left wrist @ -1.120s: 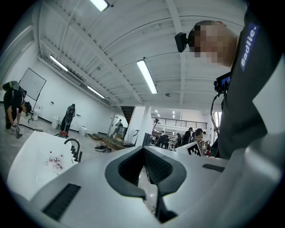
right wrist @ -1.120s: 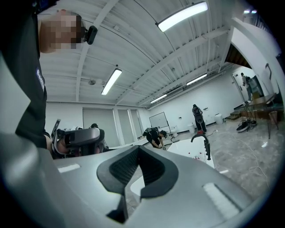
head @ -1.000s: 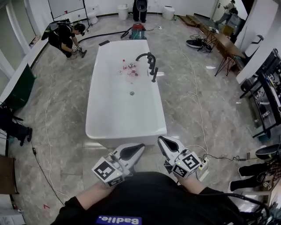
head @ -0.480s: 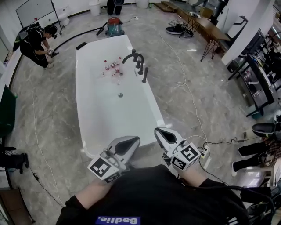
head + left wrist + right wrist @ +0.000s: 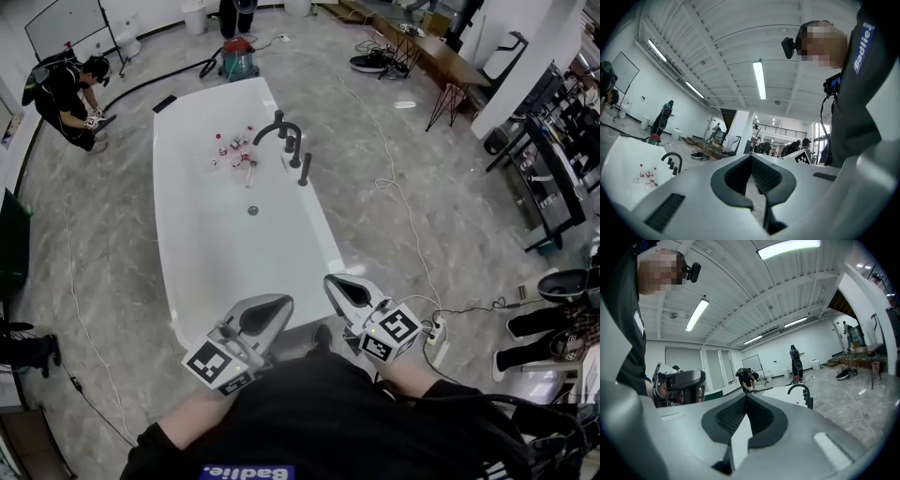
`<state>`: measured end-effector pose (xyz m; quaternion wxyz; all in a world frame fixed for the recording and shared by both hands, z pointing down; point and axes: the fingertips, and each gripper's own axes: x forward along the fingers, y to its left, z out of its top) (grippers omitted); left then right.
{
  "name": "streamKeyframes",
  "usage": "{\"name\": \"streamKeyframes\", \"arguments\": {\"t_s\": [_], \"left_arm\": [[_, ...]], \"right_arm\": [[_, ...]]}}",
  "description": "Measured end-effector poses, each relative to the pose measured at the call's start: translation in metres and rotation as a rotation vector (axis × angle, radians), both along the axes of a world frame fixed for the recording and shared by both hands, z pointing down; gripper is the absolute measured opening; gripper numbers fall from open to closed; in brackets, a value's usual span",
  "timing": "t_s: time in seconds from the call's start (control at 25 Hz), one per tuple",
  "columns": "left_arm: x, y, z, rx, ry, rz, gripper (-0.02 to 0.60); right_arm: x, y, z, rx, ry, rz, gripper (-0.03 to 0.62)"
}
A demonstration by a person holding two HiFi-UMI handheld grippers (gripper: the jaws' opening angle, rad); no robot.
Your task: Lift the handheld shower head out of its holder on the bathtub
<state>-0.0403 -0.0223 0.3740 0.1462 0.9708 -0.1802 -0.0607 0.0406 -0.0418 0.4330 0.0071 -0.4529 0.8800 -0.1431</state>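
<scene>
The white bathtub [image 5: 172, 246] runs away from me in the head view. On its right rim stand a black arched faucet [image 5: 278, 125] and, just nearer, the black handheld shower head [image 5: 305, 170], upright in its holder. Both grippers hang at the tub's near end, far short of it. My left gripper [image 5: 279, 302] is shut and holds nothing; so is my right gripper [image 5: 334, 282]. The left gripper view has shut jaws [image 5: 751, 157], with the faucet [image 5: 673, 162] small at the left. The right gripper view has shut jaws [image 5: 746, 397], with the faucet [image 5: 799, 390] ahead.
Small bottles [image 5: 234, 148] lie in the tub near the drain [image 5: 252, 210]. A person crouches [image 5: 70, 89] at the far left beside a red vacuum [image 5: 236, 58] and hose. Cables [image 5: 398, 187] and a power strip [image 5: 436, 339] lie right of the tub. Tables and black stands [image 5: 553, 178] line the right.
The tub has slid left and nearer in the head view as I walked toward its right side. Both grippers came forward over its near end and stayed shut.
</scene>
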Motion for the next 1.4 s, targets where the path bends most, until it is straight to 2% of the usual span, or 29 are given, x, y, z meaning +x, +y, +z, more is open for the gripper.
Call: {"name": "streamKeyframes", "arguments": {"t_s": [0.52,0.96,1.4], "left_arm": [[0.036,-0.040,-0.012,-0.008,-0.040,-0.136,0.000],[0.057,-0.074,-0.005,-0.032,-0.067,-0.216,0.000],[0.064,-0.098,0.001,-0.064,-0.098,-0.289,0.000]], "right_arm": [[0.052,-0.071,-0.005,0.021,0.003,-0.074,0.003],[0.088,-0.159,0.020,0.020,0.044,-0.111,0.018],[0.120,-0.242,0.077,-0.038,0.120,-0.118,0.093]]}}
